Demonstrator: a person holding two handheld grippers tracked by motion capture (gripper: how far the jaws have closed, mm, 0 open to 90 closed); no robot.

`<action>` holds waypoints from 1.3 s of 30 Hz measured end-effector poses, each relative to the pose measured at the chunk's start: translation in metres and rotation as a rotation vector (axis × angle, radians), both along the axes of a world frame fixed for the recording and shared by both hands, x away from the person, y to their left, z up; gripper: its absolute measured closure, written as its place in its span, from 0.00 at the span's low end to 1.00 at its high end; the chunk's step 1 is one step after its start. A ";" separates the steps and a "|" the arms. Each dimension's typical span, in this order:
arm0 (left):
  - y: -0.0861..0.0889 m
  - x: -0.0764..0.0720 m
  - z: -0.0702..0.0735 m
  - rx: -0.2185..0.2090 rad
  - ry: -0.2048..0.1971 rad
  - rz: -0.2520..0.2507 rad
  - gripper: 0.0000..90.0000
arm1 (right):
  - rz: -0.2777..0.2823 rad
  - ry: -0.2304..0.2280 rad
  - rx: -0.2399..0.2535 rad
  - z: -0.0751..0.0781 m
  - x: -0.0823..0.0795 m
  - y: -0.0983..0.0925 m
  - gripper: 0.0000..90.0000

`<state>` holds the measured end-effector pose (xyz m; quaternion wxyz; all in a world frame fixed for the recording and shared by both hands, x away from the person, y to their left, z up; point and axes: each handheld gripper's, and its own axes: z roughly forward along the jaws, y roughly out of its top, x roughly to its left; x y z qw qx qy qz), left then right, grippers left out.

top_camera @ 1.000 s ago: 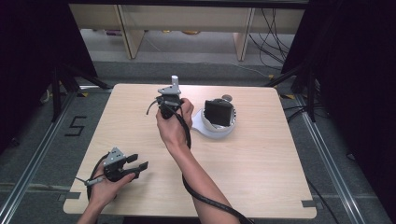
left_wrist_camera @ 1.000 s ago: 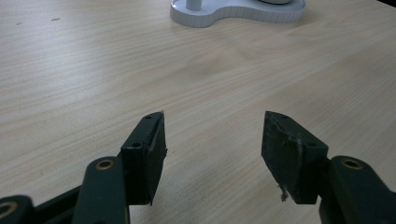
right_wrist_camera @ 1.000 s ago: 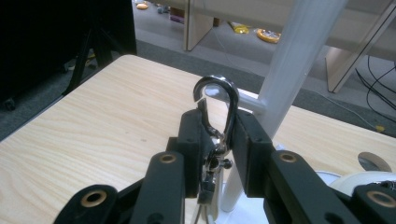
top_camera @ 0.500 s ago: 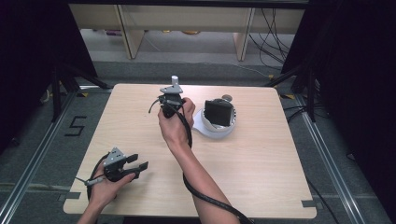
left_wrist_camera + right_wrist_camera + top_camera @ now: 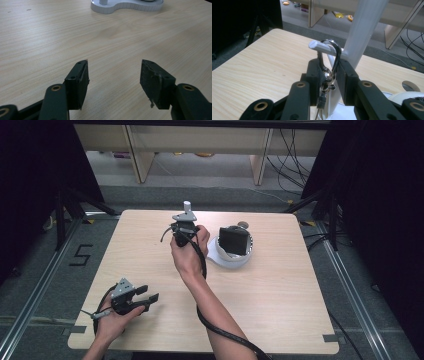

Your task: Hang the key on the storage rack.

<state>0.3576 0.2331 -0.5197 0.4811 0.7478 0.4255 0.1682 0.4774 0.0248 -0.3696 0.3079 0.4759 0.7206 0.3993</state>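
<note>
Right gripper [image 5: 329, 71]: you pinch a shiny metal carabiner clip [image 5: 329, 60] between the black pads.
Clip: its loop hangs over the short side peg [image 5: 318, 45] of a white plastic stand post [image 5: 362, 30], near the middle of the light wooden worktop's [image 5: 280, 290] far edge.
Left gripper [image 5: 113, 75]: your jaws stand spread with bare wood between them, near the front-left corner.
White base [image 5: 125, 6]: well ahead of your left gripper.
</note>
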 end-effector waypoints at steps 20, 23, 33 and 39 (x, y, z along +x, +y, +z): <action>-0.001 -0.001 -0.001 0.004 0.006 0.003 0.44 | 0.050 -0.024 0.023 -0.001 -0.006 -0.024 0.82; -0.001 0.000 -0.002 0.004 0.004 0.000 0.44 | 0.075 -0.055 0.035 -0.002 -0.008 -0.030 0.79; -0.002 0.000 -0.003 0.006 0.002 -0.005 0.44 | 0.125 -0.048 0.053 -0.005 -0.019 -0.060 0.71; -0.001 0.000 -0.003 0.002 -0.003 0.002 0.44 | 0.152 -0.028 0.038 -0.009 -0.029 -0.085 0.67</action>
